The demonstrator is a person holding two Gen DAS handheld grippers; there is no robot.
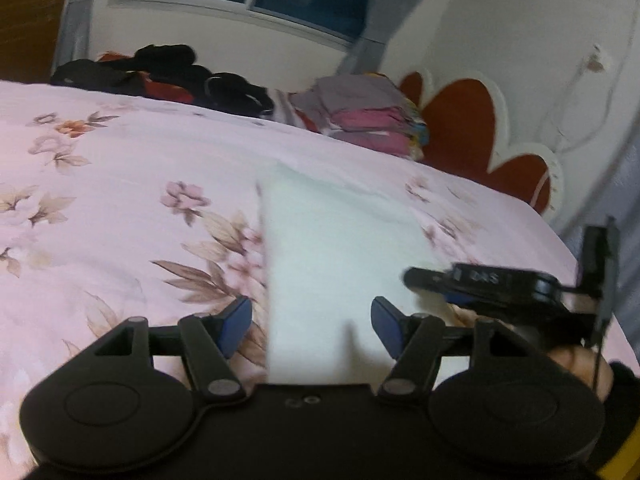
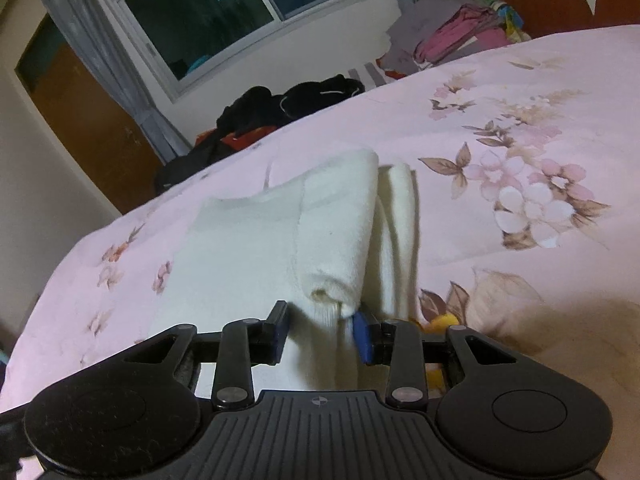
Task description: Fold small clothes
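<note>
A: The soft white knitted garment [image 2: 256, 248] lies mid-frame on the pink flowery bedsheet [image 2: 520, 120] — the right gripper [image 2: 320, 330] pinches its rolled cuff.

B: The left gripper [image 1: 312, 326] gapes wide, empty. It should grab the near edge so both lift evenly.

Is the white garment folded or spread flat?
Folded: the white garment has one side doubled over into a thick roll along its right edge.

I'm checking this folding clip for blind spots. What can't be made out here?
- White garment, left wrist view: near edge hidden behind the left gripper.
- Right gripper, right wrist view: whether its pads pinch the garment is unclear.
- Right gripper, left view: motion-blurred.
</note>
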